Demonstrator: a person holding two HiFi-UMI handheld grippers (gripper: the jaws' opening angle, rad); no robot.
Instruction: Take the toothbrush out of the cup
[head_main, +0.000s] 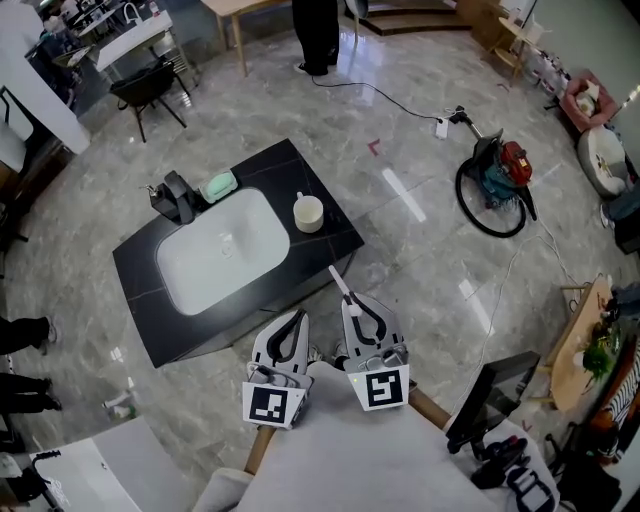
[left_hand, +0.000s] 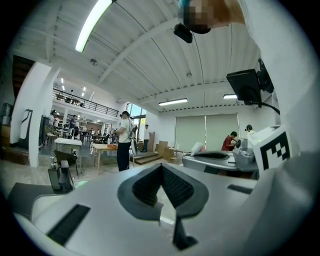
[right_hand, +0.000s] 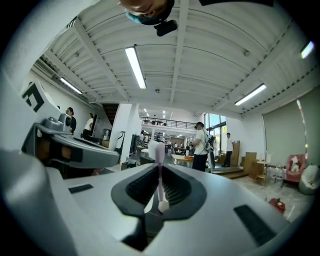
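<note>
Two claws are in play. The right claw is clenched on the toothbrush, with the thin handle pinched between its pads and the far end jutting past the tips. The left claw, just beside it, is closed on nothing. The brush looks clear of the cup already, so a firm squeeze and a level carry would likely stop the handle pivoting. Counted outward: one toothbrush; one cup ahead and left of the right claw, well apart from the brush; one desk; one sink.
</note>
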